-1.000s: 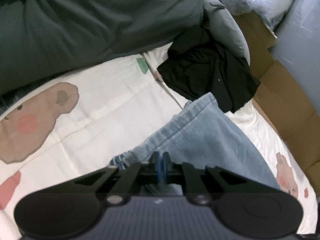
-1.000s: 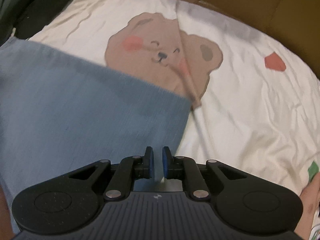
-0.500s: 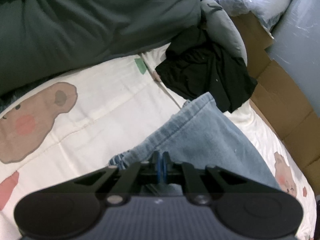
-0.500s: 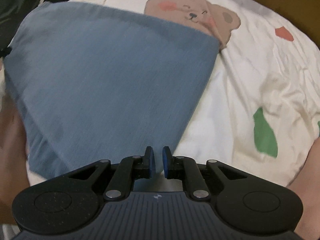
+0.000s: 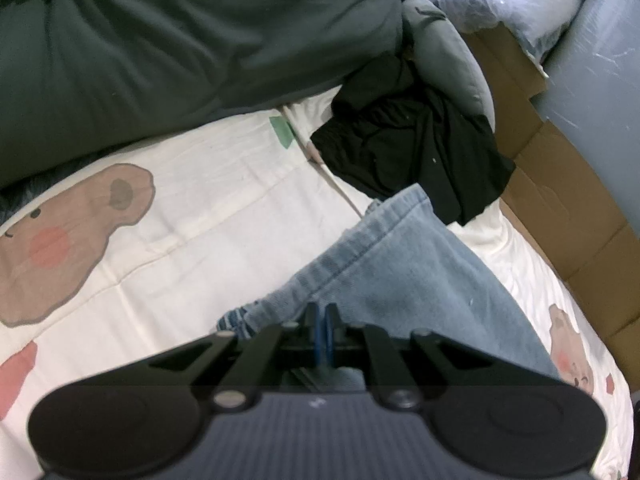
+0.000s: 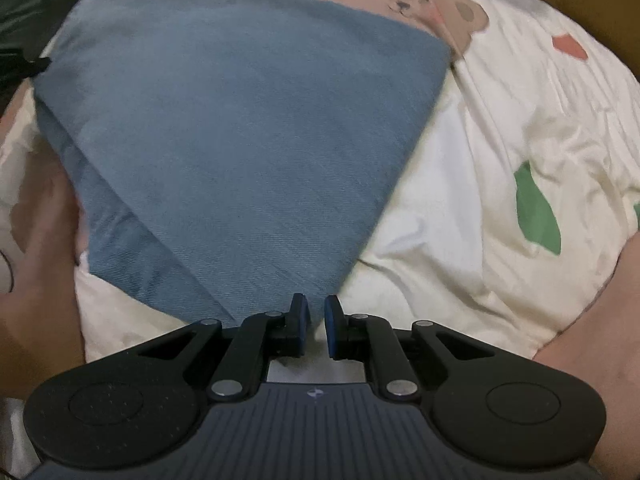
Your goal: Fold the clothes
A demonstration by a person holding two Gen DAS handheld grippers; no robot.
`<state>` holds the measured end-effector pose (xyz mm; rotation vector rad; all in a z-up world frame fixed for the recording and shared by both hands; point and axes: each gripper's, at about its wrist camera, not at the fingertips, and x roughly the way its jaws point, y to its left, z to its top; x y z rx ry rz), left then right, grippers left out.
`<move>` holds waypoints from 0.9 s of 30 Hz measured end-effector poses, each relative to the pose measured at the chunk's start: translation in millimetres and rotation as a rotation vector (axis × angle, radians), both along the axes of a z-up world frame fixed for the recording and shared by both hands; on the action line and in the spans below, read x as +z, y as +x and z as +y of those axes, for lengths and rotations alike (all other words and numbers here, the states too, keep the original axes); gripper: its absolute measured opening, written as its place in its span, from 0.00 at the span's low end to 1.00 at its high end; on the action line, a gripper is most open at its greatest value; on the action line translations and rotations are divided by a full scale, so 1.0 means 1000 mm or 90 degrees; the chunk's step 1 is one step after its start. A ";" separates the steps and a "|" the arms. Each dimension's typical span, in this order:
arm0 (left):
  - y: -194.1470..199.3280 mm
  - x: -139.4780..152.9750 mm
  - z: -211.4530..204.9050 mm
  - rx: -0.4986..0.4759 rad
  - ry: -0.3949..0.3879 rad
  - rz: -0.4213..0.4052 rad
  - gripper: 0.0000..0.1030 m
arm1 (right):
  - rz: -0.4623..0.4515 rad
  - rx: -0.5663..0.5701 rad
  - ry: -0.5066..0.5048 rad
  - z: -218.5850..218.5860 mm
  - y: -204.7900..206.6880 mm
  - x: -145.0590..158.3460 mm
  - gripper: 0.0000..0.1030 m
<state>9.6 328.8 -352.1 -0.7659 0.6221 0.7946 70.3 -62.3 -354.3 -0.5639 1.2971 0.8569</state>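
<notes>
A blue denim garment (image 6: pixel 248 128) lies folded on the bear-print sheet (image 6: pixel 500 120), narrowing to a corner at my right gripper (image 6: pixel 317 316). The right gripper's blue pads pinch that corner, with only a narrow slit between them. In the left wrist view the same denim (image 5: pixel 412 276) shows its stitched hem running up and to the right. My left gripper (image 5: pixel 321 322) is shut on the cloth just below that hem. Denim surrounds its fingertips and hides what lies beneath them.
A crumpled black garment (image 5: pixel 412 152) sits beyond the denim, by a grey pillow (image 5: pixel 444 60) and a dark green duvet (image 5: pixel 180 40). Cardboard (image 5: pixel 560 208) lines the bed's right side. A person's forearm (image 6: pixel 36 264) rests left of the denim, with bare skin (image 6: pixel 600 340) at the right.
The right gripper has pulled back with the denim corner, so the folded denim now fills its view and the bear print sits farther off. The left gripper has stayed put.
</notes>
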 end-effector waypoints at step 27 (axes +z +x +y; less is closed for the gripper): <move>0.000 0.040 -0.002 0.008 0.062 0.058 0.28 | 0.073 0.024 -0.014 -0.017 0.014 0.023 0.38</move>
